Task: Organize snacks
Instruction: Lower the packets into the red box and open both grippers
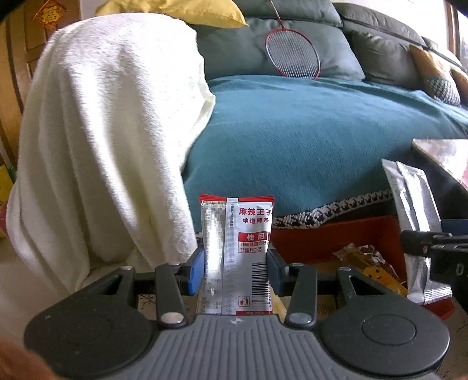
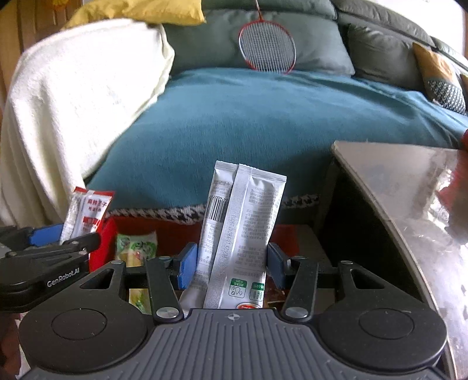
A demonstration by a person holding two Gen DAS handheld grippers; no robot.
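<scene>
two grippers (image 1: 236, 263) (image 2: 231, 264), one red-white packet (image 1: 238, 248), one silver packet (image 2: 239, 233), one red box (image 1: 336, 236)

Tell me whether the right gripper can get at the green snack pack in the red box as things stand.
Probably not yet. The right gripper is shut on a white packet, so its jaws are occupied. The green snack pack lies uncovered in the red box, with the left gripper close beside it.

A teal fabric sofa (image 1: 321, 137) carries a thick white blanket (image 1: 111, 140) over its left arm. A red-framed badminton racket (image 1: 292, 55) leans on the grey back cushion (image 1: 234, 49). A yellow pillow (image 1: 181, 10) lies behind the blanket.
</scene>
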